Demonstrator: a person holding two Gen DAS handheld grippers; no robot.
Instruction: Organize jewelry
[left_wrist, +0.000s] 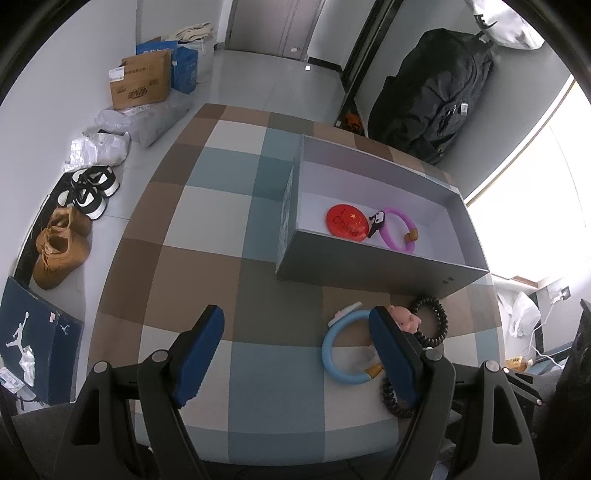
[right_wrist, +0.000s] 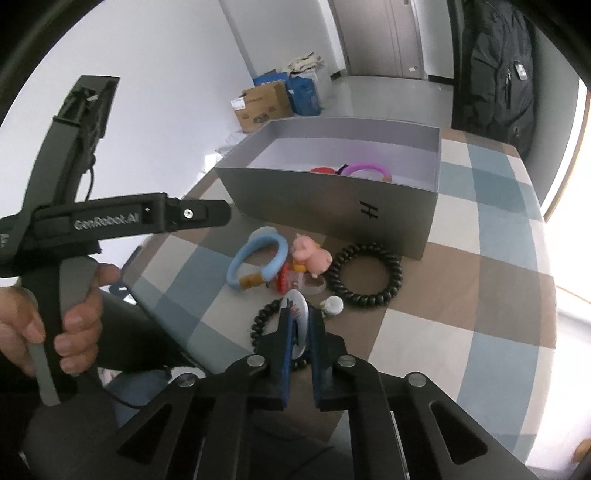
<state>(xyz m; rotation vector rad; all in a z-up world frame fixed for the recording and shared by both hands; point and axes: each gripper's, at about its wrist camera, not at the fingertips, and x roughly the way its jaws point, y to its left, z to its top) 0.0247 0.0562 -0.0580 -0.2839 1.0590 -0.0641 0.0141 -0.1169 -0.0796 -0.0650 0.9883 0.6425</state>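
Right gripper (right_wrist: 300, 325) is clamped on a white badge (right_wrist: 297, 314), held edge-on just above the near pile. The grip is thin, so the badge could slip or twist out on the way to the box (right_wrist: 332, 206), or clip its near wall. Left gripper (left_wrist: 295, 328) is spread wide and empty, near the blue ring (left_wrist: 341, 350).

The box holds a red disc (left_wrist: 346, 223), a purple ring (left_wrist: 400, 230) and a small dark charm (left_wrist: 377, 221). Outside it: pig (right_wrist: 310, 256), black coil (right_wrist: 365, 275).

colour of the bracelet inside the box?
Purple, with a small tan bead. The bracelet shows best in the left wrist view, lying in the box.
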